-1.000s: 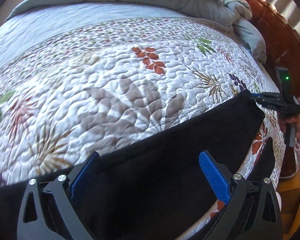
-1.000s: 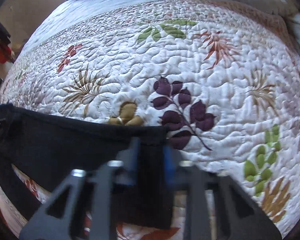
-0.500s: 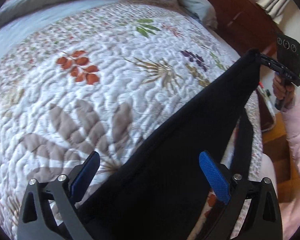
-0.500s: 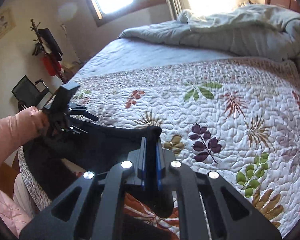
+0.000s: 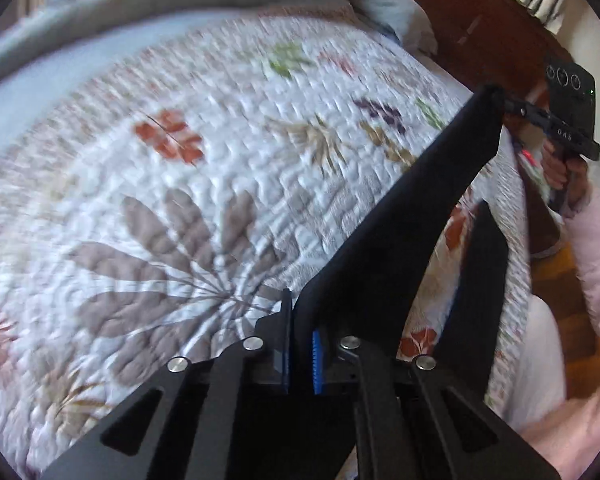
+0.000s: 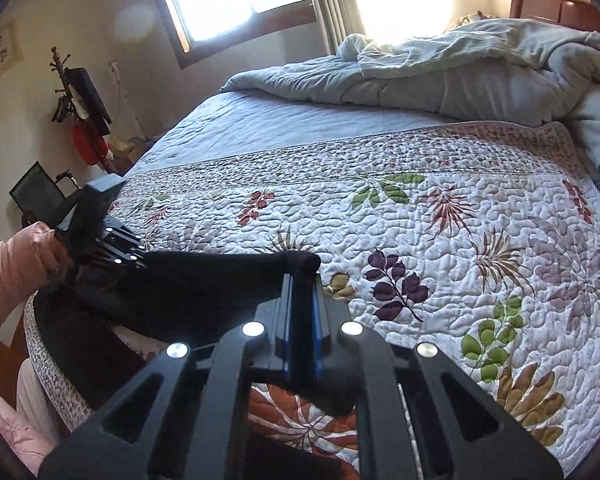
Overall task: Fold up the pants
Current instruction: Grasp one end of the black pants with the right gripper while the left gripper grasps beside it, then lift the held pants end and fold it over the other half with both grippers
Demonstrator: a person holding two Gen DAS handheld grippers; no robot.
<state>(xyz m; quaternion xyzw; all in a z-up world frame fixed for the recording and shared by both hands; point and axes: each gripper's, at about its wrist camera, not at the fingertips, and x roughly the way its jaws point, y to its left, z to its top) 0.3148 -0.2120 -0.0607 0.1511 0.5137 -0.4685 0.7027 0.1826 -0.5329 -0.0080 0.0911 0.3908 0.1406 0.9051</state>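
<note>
Black pants (image 5: 400, 232): lifted taut above quilted bed (image 6: 440, 240). Left gripper (image 5: 300, 344), right gripper (image 6: 302, 320): jaws clamped on fabric corners. Step: spreading. Next: lay flat, likely.

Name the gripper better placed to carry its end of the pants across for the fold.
Probably neither alone. The left gripper and right gripper are both clamped on an end of the black pants, stretched taut above the floral quilt. Either could swing its end toward the other.
</note>
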